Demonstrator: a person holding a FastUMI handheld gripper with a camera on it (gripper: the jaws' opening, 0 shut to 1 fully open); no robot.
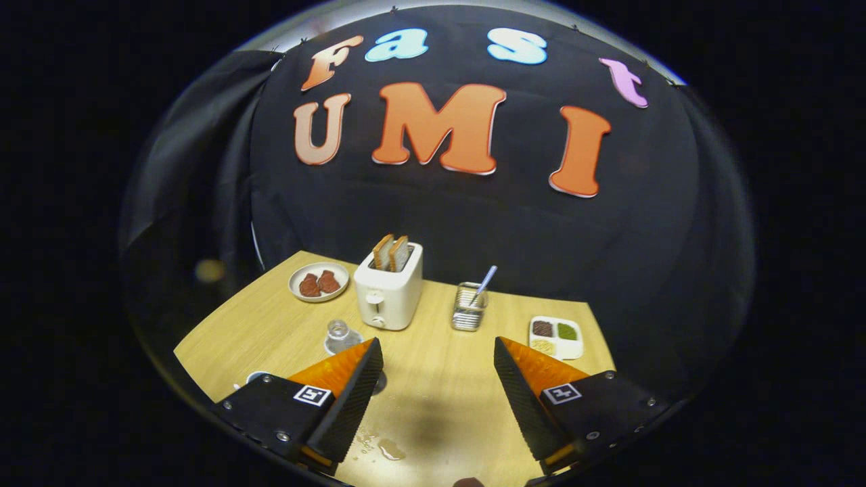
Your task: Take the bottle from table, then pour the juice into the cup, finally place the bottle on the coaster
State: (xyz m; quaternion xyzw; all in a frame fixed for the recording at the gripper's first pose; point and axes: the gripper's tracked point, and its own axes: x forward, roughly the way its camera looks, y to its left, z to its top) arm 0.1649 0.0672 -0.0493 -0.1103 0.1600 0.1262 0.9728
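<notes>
Your gripper [436, 379] hung above the desk [433, 379] with its fingers [352, 392] spread wide apart and nothing between them; only bare wood lay in the gap. A few drops of liquid [385, 448] sat on the desk close to the left finger.

The bottle [338, 335], a small clear one seen from above, stood just beyond the tip of the left finger, and it seemed to rest on a round clear coaster [330, 348], though the finger hid part of that spot, so you could not be sure from this angle. A bit of a white rim [256, 375], perhaps the cup, peeked out beside the left finger's mount; too little showed to tell.

Farther back, a white toaster [389, 294] held two slices of toast [391, 253] standing up in its slots. To its left sat a plate [318, 281] with two reddish-brown pieces on it. To the toaster's right stood a wire holder [468, 308] with a utensil [486, 277] leaning out of it. Beyond the right finger lay a white tray [556, 336] with three compartments, each with a different filling.
</notes>
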